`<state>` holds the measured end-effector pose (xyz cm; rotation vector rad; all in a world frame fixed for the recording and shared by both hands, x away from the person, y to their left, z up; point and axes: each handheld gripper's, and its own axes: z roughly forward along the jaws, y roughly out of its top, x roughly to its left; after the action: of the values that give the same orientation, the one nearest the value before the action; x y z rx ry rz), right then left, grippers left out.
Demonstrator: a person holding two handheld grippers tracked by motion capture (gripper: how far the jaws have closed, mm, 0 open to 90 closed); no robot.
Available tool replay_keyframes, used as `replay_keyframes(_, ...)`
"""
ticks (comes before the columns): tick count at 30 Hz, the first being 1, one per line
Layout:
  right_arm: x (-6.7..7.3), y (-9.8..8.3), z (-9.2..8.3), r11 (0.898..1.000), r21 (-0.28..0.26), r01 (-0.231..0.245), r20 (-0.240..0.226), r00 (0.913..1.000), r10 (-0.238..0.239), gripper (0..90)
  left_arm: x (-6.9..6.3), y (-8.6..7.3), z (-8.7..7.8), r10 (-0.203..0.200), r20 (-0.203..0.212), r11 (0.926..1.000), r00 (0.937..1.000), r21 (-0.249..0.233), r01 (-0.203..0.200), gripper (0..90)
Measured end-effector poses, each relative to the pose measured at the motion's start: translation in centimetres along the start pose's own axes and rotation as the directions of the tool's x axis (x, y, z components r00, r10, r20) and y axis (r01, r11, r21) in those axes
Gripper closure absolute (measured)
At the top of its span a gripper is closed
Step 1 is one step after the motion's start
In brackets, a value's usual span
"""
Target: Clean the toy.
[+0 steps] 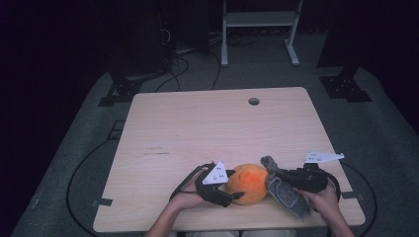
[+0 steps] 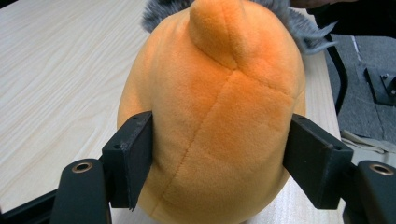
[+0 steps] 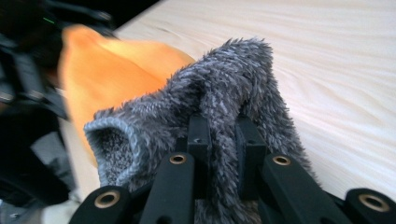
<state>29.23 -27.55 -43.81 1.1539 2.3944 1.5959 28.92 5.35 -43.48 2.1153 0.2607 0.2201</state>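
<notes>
1. As seen from the high view, spread pale and wooden under everything else as a table [image 1: 197, 123], with a round hole [image 1: 254, 101] near the far edge.
2. Sat near the table's front edge, about midway along it, as an orange plush toy [image 1: 249, 183]. Ran lengthwise roughly along that edge. Pointed its small rounded nub [image 2: 219, 32] away from the left gripper [image 2: 217, 140] and toward the other tool.
3. Lay touching the toy's right side as a grey fuzzy sock [image 1: 284, 190]. Slanted from the far end, beside the toy, down to the near end by the table's edge. Showed an open cuff [image 3: 109, 140] in the right gripper view.
4. Reached in from the toy's left as the left gripper, level with the tabletop. Pressed one black pad into each flank of the toy's broad end.
5. Came in from the right as the right gripper [image 3: 223, 130], likewise level. Stood nearly pressed together, pinching a fold of the sock's fur.
6. Wrapped the tool bodies from behind as a left hand [image 1: 190, 197] and a right hand [image 1: 323, 200], with forearms rising from the bottom edge.
</notes>
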Motion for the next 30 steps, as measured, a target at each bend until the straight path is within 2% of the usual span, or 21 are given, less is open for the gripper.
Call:
replay_keyframes(2,-0.1,-0.1,-0.1,1.000,0.028,0.013,0.037,0.9992,-0.014,78.8,0.1,-0.1,-0.2,-0.006,-0.006,1.0000,1.0000,0.004,0.006,28.2)
replay_keyframes(3,-0.1,-0.1,-0.2,1.000,0.024,0.017,0.044,0.9989,-0.018,78.8,0.2,-0.1,-0.3,-0.009,-0.008,0.9999,0.9999,0.004,0.009,27.9)
replay_keyframes(5,0.4,0.1,-0.7,1.000,-0.027,0.008,0.011,0.9999,-0.008,78.7,0.2,-0.2,-0.2,-0.018,-0.007,0.9998,0.9998,0.003,0.018,27.5)
replay_keyframes(6,0.8,0.4,-0.8,0.998,-0.050,0.022,-0.005,0.9997,-0.022,78.7,0.2,-0.1,0.0,-0.023,-0.009,0.9997,0.9997,-0.001,0.023,27.3)
replay_keyframes(7,0.8,0.4,-0.8,0.998,-0.050,0.022,-0.005,0.9997,-0.022,78.7,0.2,-0.1,0.0,-0.023,-0.009,0.9997,0.9997,-0.001,0.023,26.6)
replay_keyframes(8,1.5,0.7,-0.6,0.997,-0.054,0.057,-0.027,0.9979,-0.058,78.5,0.2,0.0,0.1,-0.023,-0.017,0.9997,0.9996,0.000,0.023,26.2)
replay_keyframes(10,1.4,0.5,0.0,0.998,-0.014,0.066,-0.018,0.9977,-0.066,78.5,0.2,-0.1,0.0,-0.027,-0.025,0.9996,0.9993,-0.004,0.026,26.1)
replay_keyframes(12,0.8,0.3,0.3,0.999,0.004,0.047,-0.005,0.9989,-0.047,78.5,0.4,-0.1,0.0,-0.054,-0.029,0.9985,0.9981,-0.016,0.053,26.2)
replay_keyframes(15,0.2,-0.1,0.2,0.999,0.029,0.030,0.049,0.9983,-0.032,78.7,0.7,-0.2,0.0,-0.090,-0.031,0.9956,0.9955,-0.030,0.089,26.3)
replay_keyframes(18,1.1,0.2,-0.6,0.998,-0.029,0.059,0.041,0.9975,-0.058,78.7,0.7,-0.2,0.0,-0.096,-0.043,0.9949,0.9944,-0.035,0.095,26.2)
replay_keyframes(19,1.7,0.5,-0.7,0.995,-0.063,0.079,0.019,0.9968,-0.078,78.7,0.7,-0.2,0.0,-0.096,-0.047,0.9950,0.9943,-0.033,0.095,26.3)
replay_keyframes(20,1.7,0.5,-0.7,0.995,-0.063,0.079,0.019,0.9968,-0.078,78.7,0.7,-0.2,0.0,-0.096,-0.047,0.9950,0.9943,-0.033,0.095,26.2)
replay_keyframes(21,2.4,0.8,-0.5,0.991,-0.063,0.115,0.007,0.9933,-0.115,78.6,0.7,-0.1,0.0,-0.097,-0.058,0.9949,0.9936,-0.031,0.095,26.2)
replay_keyframes(22,2.4,0.7,-0.3,0.991,-0.050,0.121,0.006,0.9926,-0.121,78.6,0.8,-0.1,0.0,-0.102,-0.068,0.9945,0.9925,-0.032,0.100,26.0)
replay_keyframes(24,2.0,0.4,0.1,0.994,-0.024,0.107,0.015,0.9942,-0.107,78.6,0.9,-0.1,0.0,-0.119,-0.081,0.9924,0.9896,-0.041,0.116,26.0)
replay_keyframes(27,1.1,0.0,0.0,0.998,0.006,0.068,0.060,0.9958,-0.069,78.8,1.2,-0.1,0.0,-0.150,-0.093,0.9878,0.9843,-0.058,0.145,26.1)
replay_keyframes(29,1.2,0.2,-0.5,0.997,-0.024,0.073,0.071,0.9949,-0.071,78.8,1.1,-0.1,0.0,-0.150,-0.098,0.9878,0.9838,-0.057,0.145,26.1)
replay_keyframes(30,1.5,0.4,-0.7,0.995,-0.051,0.081,0.061,0.9951,-0.078,78.8,1.0,-0.1,0.0,-0.150,-0.101,0.9879,0.9836,-0.056,0.144,26.1)
